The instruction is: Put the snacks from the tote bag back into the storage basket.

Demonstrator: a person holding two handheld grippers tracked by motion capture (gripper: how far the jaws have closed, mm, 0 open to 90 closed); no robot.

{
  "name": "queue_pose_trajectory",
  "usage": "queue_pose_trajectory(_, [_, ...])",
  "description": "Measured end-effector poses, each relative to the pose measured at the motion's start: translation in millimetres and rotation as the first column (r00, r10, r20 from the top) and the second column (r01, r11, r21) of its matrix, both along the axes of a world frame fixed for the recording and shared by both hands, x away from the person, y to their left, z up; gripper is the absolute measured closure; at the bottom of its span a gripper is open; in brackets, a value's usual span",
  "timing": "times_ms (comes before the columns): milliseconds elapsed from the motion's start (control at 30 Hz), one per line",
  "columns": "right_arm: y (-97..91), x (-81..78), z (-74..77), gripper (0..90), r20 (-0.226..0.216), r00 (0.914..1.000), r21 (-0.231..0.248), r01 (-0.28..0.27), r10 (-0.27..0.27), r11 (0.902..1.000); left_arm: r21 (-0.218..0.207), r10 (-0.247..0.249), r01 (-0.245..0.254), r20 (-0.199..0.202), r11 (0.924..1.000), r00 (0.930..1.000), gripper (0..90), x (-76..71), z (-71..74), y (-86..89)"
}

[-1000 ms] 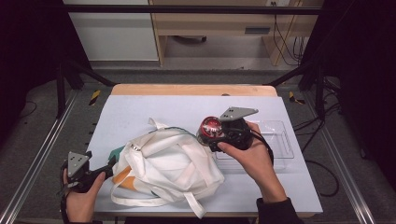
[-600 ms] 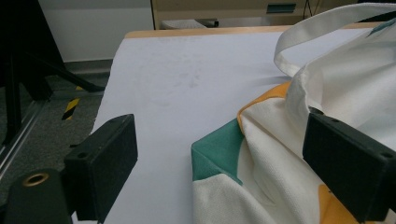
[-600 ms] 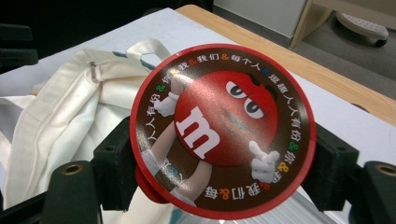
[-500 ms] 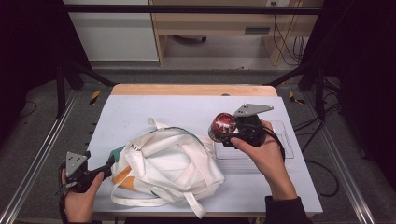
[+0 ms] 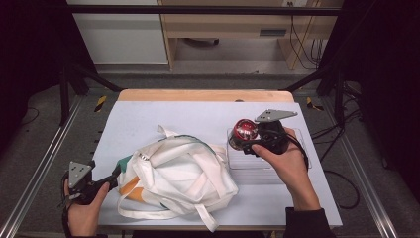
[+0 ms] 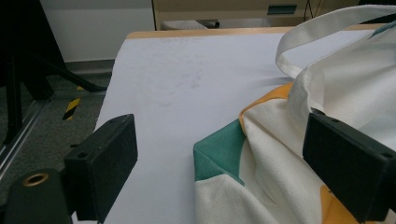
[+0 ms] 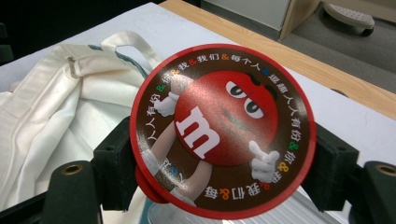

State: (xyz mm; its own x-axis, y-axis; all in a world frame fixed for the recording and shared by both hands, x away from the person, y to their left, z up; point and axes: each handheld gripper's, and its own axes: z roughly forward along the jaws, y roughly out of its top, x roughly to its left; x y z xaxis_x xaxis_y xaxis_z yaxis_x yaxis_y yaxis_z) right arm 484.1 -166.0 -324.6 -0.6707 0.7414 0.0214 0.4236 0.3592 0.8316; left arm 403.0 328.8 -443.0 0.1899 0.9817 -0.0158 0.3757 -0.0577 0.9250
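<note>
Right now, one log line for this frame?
right tool: shut on red round tin, above clear tray | left tool: open at white bag corner | table

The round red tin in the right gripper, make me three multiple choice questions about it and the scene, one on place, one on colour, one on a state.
1. Where is the round red tin?
A. Over the clear tray
B. Inside the bag
C. On the floor

2. What colour is the corner patch of the white bag between the left gripper's jaws?
A. Purple
B. Green
C. Black

3. How does the left gripper stand?
A. Clamped on a strap
B. Holding the tin
C. Open, astride the bag's corner

Answers: 1 A, the right gripper holds it above the clear tray. 2 B, the left gripper view shows green cloth. 3 C, its jaws stand apart.
</note>
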Motion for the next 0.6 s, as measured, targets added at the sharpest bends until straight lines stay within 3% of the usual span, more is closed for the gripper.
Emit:
queue_pose_trajectory(400, [-7.4, 3.7, -3.9, 25.9, -0.019, 0.9998, -0.017, -0.006, 0.006, 0.9998, 0.005, -0.009, 0.009, 0.007, 0.9999, 0.9999, 9.6, -0.1, 0.4, -1.5])
queue_pose_trajectory(600, [-3.5, 4.9, -9.9, 25.9, -0.017, 0.9987, -0.095, -0.049, 0.048, 0.9942, 0.013, -0.008, 0.008, 0.012, 0.9999, 0.9999, 7.7, -1.5, 0.6, -3.3])
